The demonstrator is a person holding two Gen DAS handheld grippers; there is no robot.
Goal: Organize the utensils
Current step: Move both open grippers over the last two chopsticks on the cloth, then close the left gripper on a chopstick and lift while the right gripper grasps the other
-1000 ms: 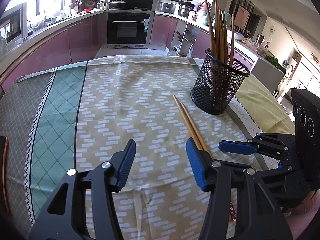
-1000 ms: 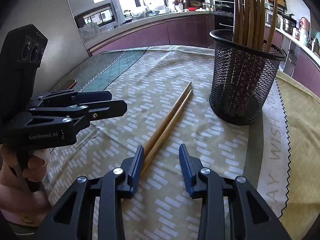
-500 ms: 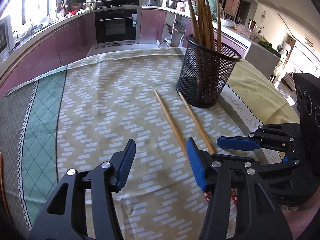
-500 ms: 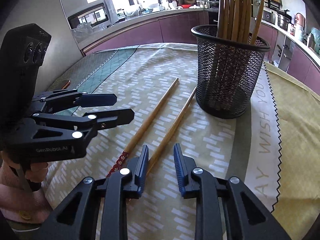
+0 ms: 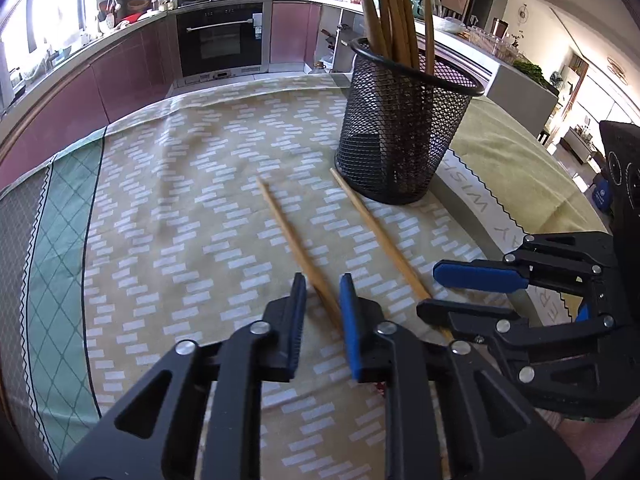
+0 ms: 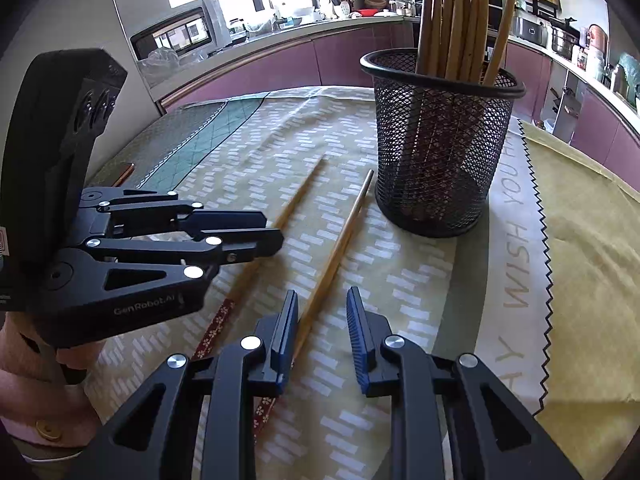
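Note:
Two wooden chopsticks lie apart on the tablecloth. My left gripper [image 5: 323, 312] is narrowly open, its jaws either side of the left chopstick [image 5: 288, 232], not clamped. My right gripper [image 6: 322, 328] is open over the other chopstick [image 6: 340, 240], which passes just beside its left finger. That chopstick also shows in the left wrist view [image 5: 376, 228], with the right gripper [image 5: 460, 292] over its near end. A black mesh holder [image 6: 440, 152] with several upright chopsticks stands just beyond; it also shows in the left wrist view [image 5: 404, 128].
The patterned tablecloth [image 5: 180, 200] covers the table, with a green band on the left. A yellow cloth with a zigzag edge [image 6: 580, 240] lies to the right. Kitchen counters and an oven [image 5: 220, 40] stand behind the table.
Both grippers moved forward and lower toward the chopsticks. The two chopsticks have spread apart. My left jaws narrowed from wide open around the left chopstick. My right jaws widened a little.

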